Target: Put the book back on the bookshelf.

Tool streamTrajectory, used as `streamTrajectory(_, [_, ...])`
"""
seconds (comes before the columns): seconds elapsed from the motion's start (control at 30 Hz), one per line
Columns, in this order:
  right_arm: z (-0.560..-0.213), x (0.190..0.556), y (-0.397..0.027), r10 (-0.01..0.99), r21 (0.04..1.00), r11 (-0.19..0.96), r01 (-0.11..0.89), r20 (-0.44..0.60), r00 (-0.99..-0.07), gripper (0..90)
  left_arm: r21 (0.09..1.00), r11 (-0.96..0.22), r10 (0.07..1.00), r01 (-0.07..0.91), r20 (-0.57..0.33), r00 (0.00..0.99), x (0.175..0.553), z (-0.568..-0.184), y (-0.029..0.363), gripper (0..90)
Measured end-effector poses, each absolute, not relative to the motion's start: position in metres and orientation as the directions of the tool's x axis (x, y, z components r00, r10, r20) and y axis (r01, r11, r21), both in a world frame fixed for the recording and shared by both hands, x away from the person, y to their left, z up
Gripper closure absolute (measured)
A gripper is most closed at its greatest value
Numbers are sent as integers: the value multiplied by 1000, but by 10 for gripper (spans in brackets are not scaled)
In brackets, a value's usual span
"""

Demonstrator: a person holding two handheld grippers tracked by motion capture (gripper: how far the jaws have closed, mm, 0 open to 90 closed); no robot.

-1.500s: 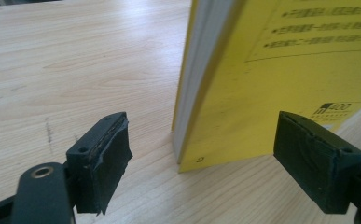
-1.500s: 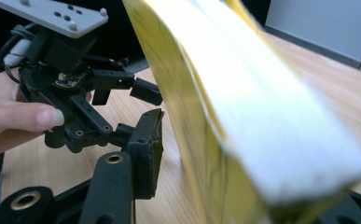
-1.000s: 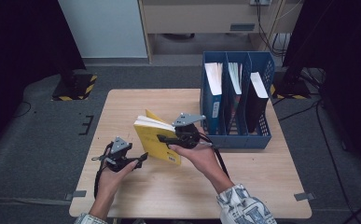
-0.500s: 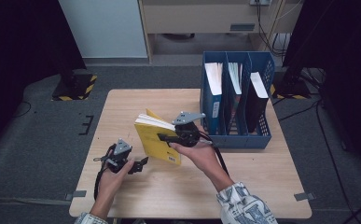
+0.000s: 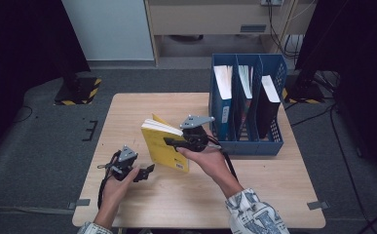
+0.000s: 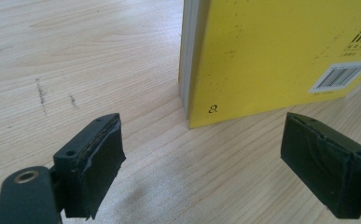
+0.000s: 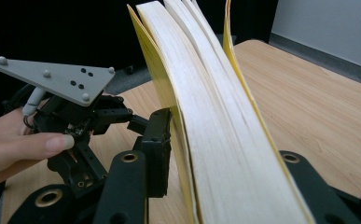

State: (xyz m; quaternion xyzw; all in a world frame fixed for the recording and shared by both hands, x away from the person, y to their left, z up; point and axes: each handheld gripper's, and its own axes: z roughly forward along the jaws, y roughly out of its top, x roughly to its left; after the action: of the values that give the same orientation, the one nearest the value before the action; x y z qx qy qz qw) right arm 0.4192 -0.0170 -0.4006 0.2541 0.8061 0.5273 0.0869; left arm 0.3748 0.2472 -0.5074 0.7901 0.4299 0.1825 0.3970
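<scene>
wooden table (image 5: pixel 254 195): right gripper (image 5: pixel 172 143) jaws closing further, clamped on one upright yellow paperback book (image 5: pixel 164 146); left gripper (image 5: pixel 149 170) unmoved, jaws released, just beside it.

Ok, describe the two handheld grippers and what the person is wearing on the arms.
Both are black two-jaw tools topped by a grey three-cornered plate with small studs. The left gripper has flat black rubber-faced pads and a black cable looping down beside the forearm. The right gripper trails a black cable too. The right arm wears a white, blue-patterned sleeve.
</scene>
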Motion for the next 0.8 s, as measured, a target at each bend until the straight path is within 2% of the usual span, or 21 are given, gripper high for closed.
streamTrajectory(0.2, [-401, 421, -16, 499, 894, 309, 324, 138, -856, 645, 785, -313, 824, 535, -56, 564, 375, -507, 247, 128])
streamTrajectory(0.37, [-402, 422, -17, 495, 896, 300, 328, 147, -857, 718, 783, -315, 825, 537, -53, 562, 375, -508, 248, 128])
streamTrajectory(0.57, [-402, 425, -19, 526, 897, 287, 337, 147, -838, 746, 780, -307, 834, 546, -56, 549, 375, -508, 252, 130])
streamTrajectory(0.8, [-402, 429, -25, 556, 883, 218, 415, 238, -797, 750, 771, -299, 843, 562, -63, 535, 377, -510, 258, 130])
